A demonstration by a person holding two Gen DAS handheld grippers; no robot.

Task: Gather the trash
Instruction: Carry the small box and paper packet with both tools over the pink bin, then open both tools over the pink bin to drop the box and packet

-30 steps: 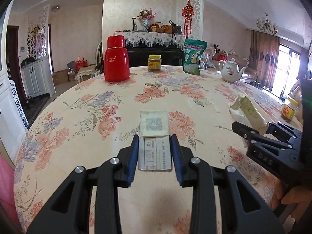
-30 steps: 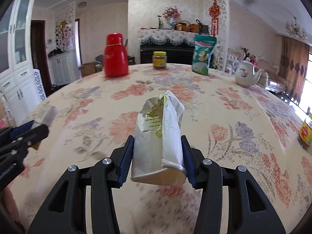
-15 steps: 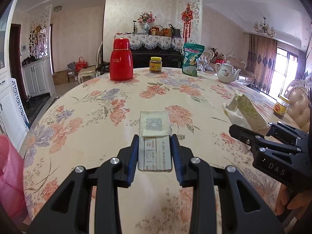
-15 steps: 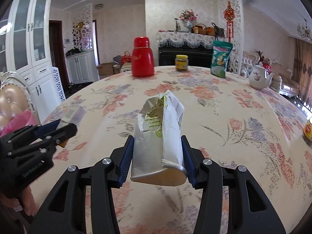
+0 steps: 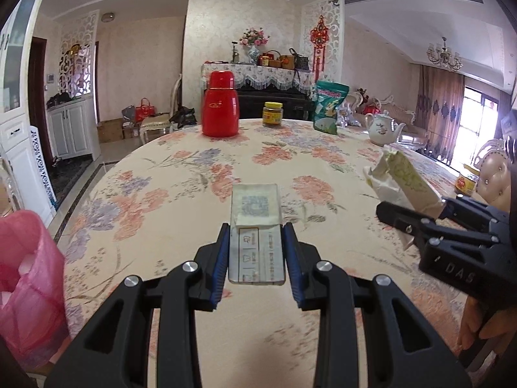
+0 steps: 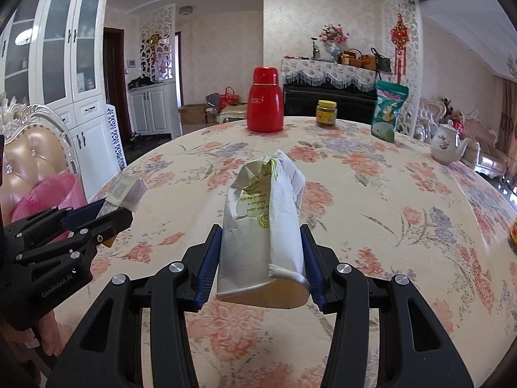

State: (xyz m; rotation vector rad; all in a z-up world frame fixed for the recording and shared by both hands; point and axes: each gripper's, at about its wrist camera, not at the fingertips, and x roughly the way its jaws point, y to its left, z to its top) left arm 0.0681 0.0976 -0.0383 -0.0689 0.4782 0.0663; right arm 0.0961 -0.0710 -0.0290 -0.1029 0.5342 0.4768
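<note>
My left gripper (image 5: 257, 252) is shut on a flat white packet (image 5: 256, 229) with a printed code, held above the floral table. It also shows at the left of the right wrist view (image 6: 110, 210), with the packet (image 6: 127, 192) sticking out. My right gripper (image 6: 260, 258) is shut on a crumpled white paper bag (image 6: 263, 223) with green print. The right gripper and its bag (image 5: 400, 181) show at the right of the left wrist view. A pink bin bag (image 5: 24, 278) stands beside the table at the left, seen also in the right wrist view (image 6: 48, 195).
On the far side of the round floral table (image 5: 181, 174) stand a red thermos (image 5: 220, 110), a yellow-lidded jar (image 5: 272, 113), a green snack bag (image 5: 329, 106) and a white teapot (image 5: 383, 128). Another jar (image 5: 465, 182) is at the right edge. A padded chair (image 6: 30, 158) stands by the bin.
Both grippers have pulled back from the table toward its near-left edge, each still holding its item. The pink bin bag has come into view at the left.
</note>
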